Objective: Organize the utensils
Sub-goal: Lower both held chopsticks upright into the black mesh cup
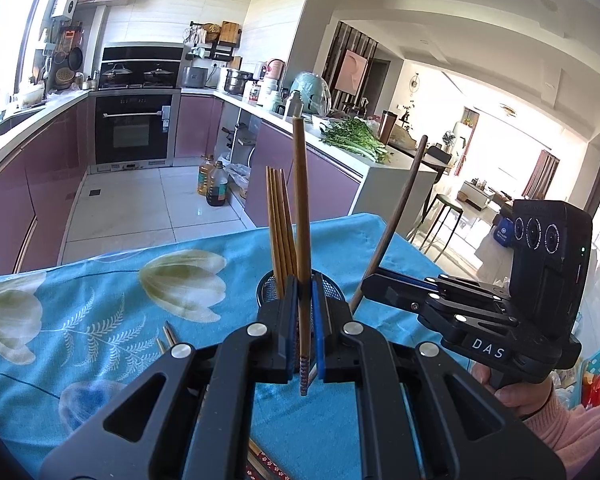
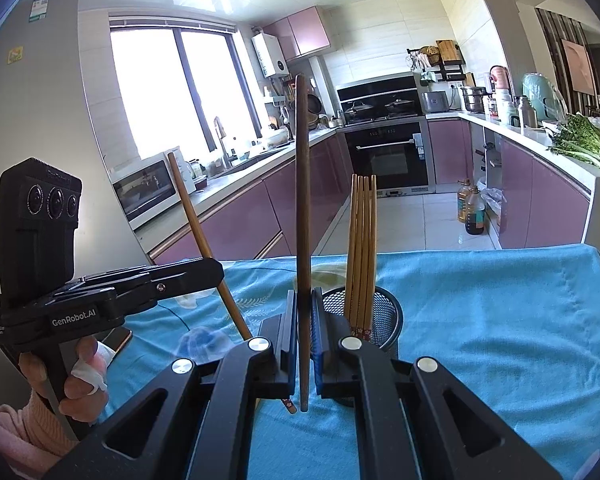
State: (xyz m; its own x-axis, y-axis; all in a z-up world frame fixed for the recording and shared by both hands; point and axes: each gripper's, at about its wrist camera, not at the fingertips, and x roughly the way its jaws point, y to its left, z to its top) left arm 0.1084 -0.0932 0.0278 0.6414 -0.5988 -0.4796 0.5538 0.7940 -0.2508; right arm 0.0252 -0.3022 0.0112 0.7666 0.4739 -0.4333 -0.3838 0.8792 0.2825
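**Two chopsticks pinched, holder just ahead**

Fingers of both grippers were clamped, each on one chopstick. The left gripper (image 1: 305,322) pinched a light-brown chopstick (image 1: 301,208) near its patterned lower end, the stick standing nearly upright just before the black mesh holder (image 1: 336,290). The right gripper (image 2: 305,336) pinched a darker chopstick (image 2: 302,200), also nearly upright, just beside the holder on its left. A bundle of chopsticks (image 2: 363,248) already stood in the holder, which sat on the blue flowered tablecloth (image 2: 500,320). More chopsticks (image 1: 168,336) lay on the cloth left of the holder.

Both sticks were gripped low with most of their length above the pads, so either could pivot or slip during a tilt toward the holder. With the two grippers close together at the rim, they could collide, or a stick could nudge the light holder and tip it.
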